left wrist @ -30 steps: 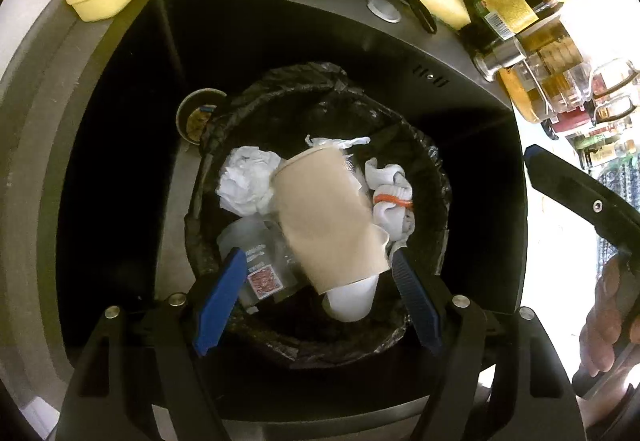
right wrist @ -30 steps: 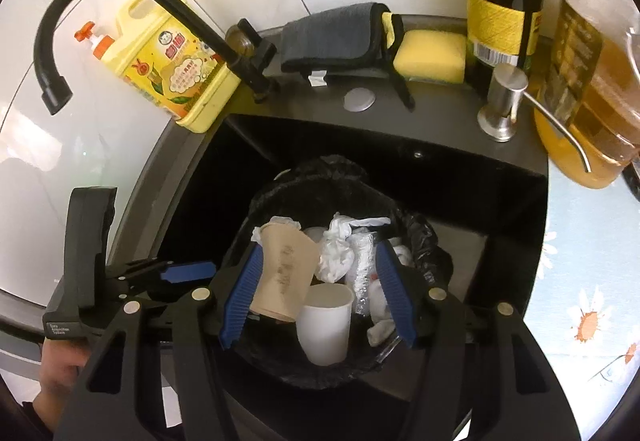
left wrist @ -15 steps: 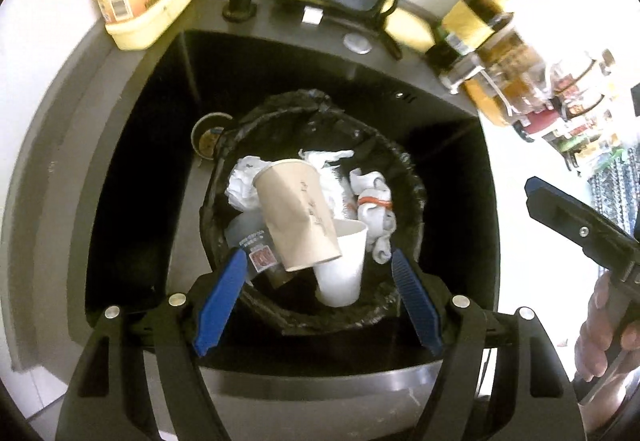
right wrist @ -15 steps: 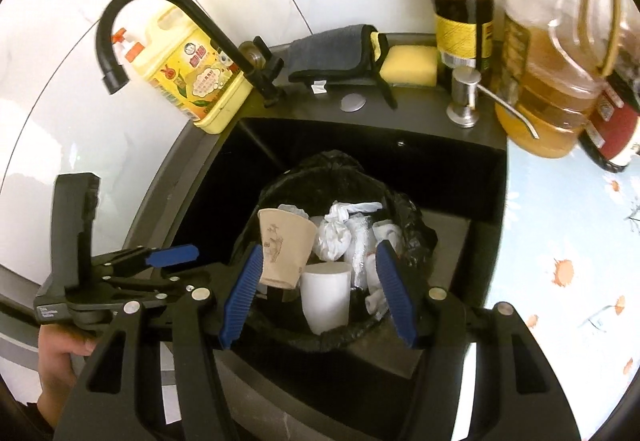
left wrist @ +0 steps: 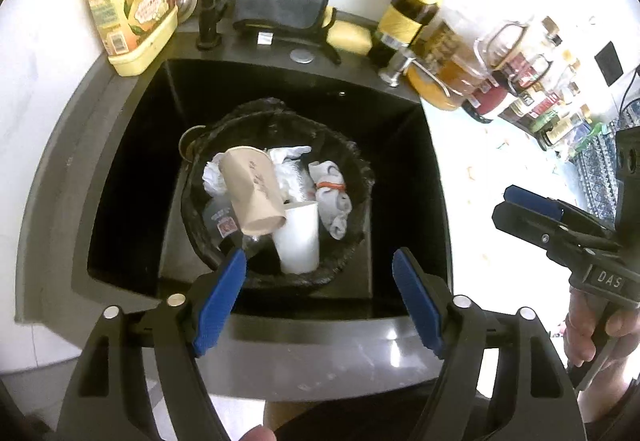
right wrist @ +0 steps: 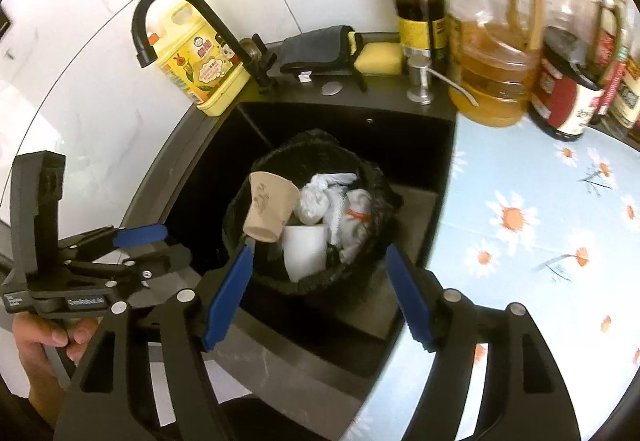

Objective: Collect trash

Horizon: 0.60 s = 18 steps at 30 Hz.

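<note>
Left gripper (left wrist: 320, 305): jaws spread wide, nothing between the blue pads, no contact with any object. It hangs above the near rim of the black sink (left wrist: 120, 177), pointing down toward the trash bin (left wrist: 360, 177). In the right wrist view the same gripper (right wrist: 136, 241) appears at the left, held level, with the person's left hand (right wrist: 44, 341) wrapped around its grip.

Right gripper (right wrist: 316, 293): jaws likewise spread wide, empty, touching nothing. It is poised above the near front corner of the sink, aimed at the bin. In the left wrist view it (left wrist: 532, 205) sits at the right edge, over the countertop, the right hand (left wrist: 596, 329) closed on the trigger handle.

Task items: the bin stands inside the sink basin and is lined with a black bag. It contains a brown paper cup (left wrist: 254, 197) lying tilted with its base toward the camera, a white cup (left wrist: 298, 237) standing upright just beside and below it (the two appear to touch), and crumpled white tissue (left wrist: 328, 193), part of it bound with an orange band.

Surroundings: a yellow detergent jug (right wrist: 200, 69) and a black faucet (right wrist: 180, 9) stand at the back rim of the sink.
</note>
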### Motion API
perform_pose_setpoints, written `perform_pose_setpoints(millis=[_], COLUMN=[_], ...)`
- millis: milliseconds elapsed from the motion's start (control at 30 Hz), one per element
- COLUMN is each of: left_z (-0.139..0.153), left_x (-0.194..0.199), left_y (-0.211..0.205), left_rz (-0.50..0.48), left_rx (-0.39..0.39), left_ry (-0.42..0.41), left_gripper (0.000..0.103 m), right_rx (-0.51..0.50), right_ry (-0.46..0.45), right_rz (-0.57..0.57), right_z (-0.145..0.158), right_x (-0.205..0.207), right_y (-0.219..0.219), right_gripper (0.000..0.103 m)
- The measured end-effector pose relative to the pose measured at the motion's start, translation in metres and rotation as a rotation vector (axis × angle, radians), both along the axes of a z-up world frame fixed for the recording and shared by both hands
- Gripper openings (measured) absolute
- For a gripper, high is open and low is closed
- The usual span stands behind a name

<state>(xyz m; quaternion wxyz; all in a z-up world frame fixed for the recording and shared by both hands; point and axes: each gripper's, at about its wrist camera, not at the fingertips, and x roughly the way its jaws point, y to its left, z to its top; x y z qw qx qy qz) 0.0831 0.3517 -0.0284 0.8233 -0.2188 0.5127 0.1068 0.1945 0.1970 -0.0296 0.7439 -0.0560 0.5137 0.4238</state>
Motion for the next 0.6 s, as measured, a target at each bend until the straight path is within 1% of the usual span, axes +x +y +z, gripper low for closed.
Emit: perform_pose_setpoints(millis=[67, 100, 167, 267, 333, 367, 433, 533, 600], left_z=[0.006, 0.008, 0.014, 0.025, 0.033, 0.037, 0.044, 0.051, 0.053], left_x=[-0.006, -0.009, -0.016, -0.026, -0.030, -0.032, -0.036, -0.041, -0.043], left_y=[-0.014, -0.020, -0.032, -0.058, -0.075, -0.088, -0.107, -0.138, -0.153], left_rz=[0.003, 0.014, 0.040, 0.073, 0.092, 0.105, 0.116, 0.148, 0.148], left_rx=[0.012, 0.009, 0.008, 0.030, 0.034, 0.033, 0.037, 0.074, 0.066], left_ry=[-0.019, -0.022, -0.037, -0.063, -0.083, -0.091, -0.105, -0.085, -0.092], left_gripper=[0.080, 0.081, 0.096, 0.096, 0.096, 0.096, 0.096, 0.096, 0.096], right_rx=[0.004, 0.002, 0.001, 0.006, 0.009, 0.010, 0.021, 0.040, 0.041], right_ry=[-0.010, -0.017, -0.028, -0.046, -0.057, -0.076, -0.097, -0.097, -0.100], right_rz=[0.007, 0.003, -0.007, 0.003, 0.010, 0.015, 0.015, 0.018, 0.012], right_z=[0.005, 0.007, 0.012, 0.020, 0.024, 0.026, 0.030, 0.034, 0.035], right_x=[-0.003, -0.004, -0.004, -0.006, -0.008, -0.010, -0.014, -0.017, -0.018], right_y=[-0.017, -0.026, -0.047, -0.079, -0.098, -0.112, -0.134, -0.168, -0.193], right_gripper=[0.074, 0.081, 0.083, 0.083, 0.088, 0.089, 0.098, 0.098, 0.098])
